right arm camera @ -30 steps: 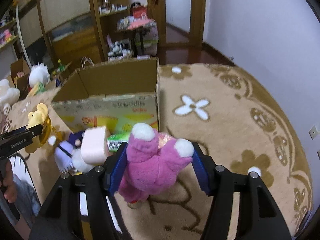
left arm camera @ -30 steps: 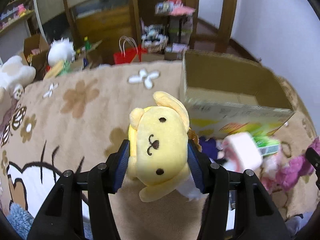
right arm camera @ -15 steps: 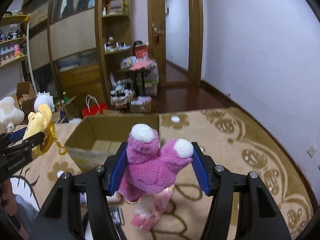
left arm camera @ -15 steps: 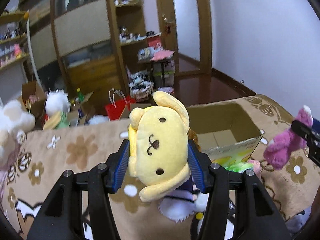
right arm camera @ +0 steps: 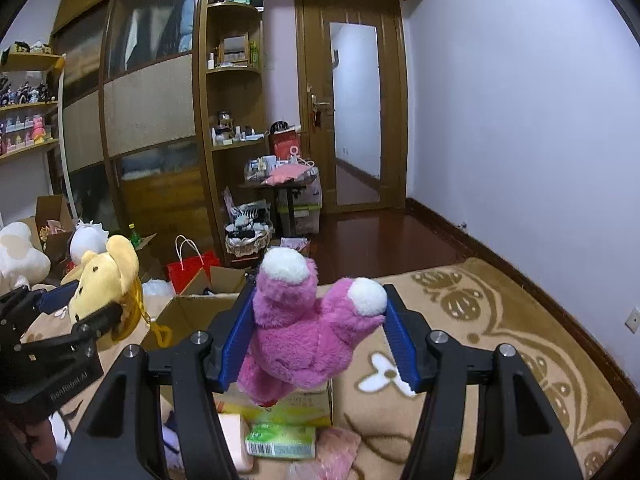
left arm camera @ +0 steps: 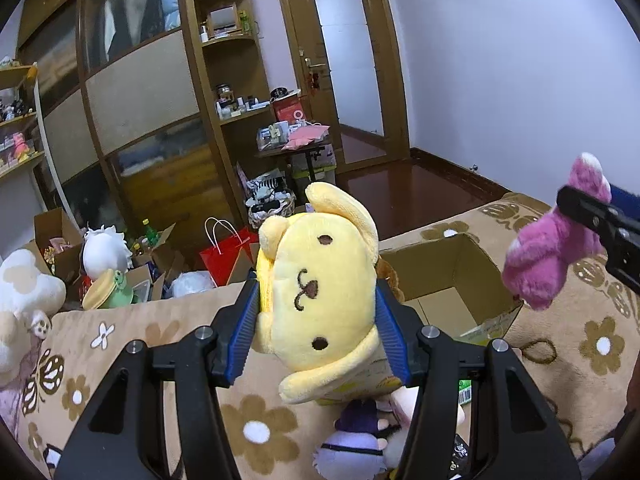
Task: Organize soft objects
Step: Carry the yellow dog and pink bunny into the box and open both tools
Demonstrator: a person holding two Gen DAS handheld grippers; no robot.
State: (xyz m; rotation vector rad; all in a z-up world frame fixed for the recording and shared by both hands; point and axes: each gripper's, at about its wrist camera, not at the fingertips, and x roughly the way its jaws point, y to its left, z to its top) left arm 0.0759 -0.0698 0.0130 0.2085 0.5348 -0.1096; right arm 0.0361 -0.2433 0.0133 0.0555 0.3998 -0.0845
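Observation:
My left gripper (left arm camera: 316, 328) is shut on a yellow dog plush (left arm camera: 320, 292) and holds it high above the rug; the plush also shows at the left of the right wrist view (right arm camera: 106, 284). My right gripper (right arm camera: 318, 332) is shut on a pink bear plush (right arm camera: 308, 328), which also shows at the right of the left wrist view (left arm camera: 548, 260). An open cardboard box (left arm camera: 448, 280) stands on the rug below and between both plushes; in the right wrist view the box (right arm camera: 188, 316) lies behind the pink plush.
A purple-and-white plush (left arm camera: 356, 436) lies on the beige flower rug (left arm camera: 132, 344) under my left gripper. A green packet (right arm camera: 280, 440) and a pink soft item (right arm camera: 234, 440) lie before the box. White plushes (left arm camera: 24, 288), a red bag (left arm camera: 224, 252) and shelves stand behind.
Both grippers have risen well above the rug with their plushes still held. The views tilted up, so the box and floor items sank lower in frame.

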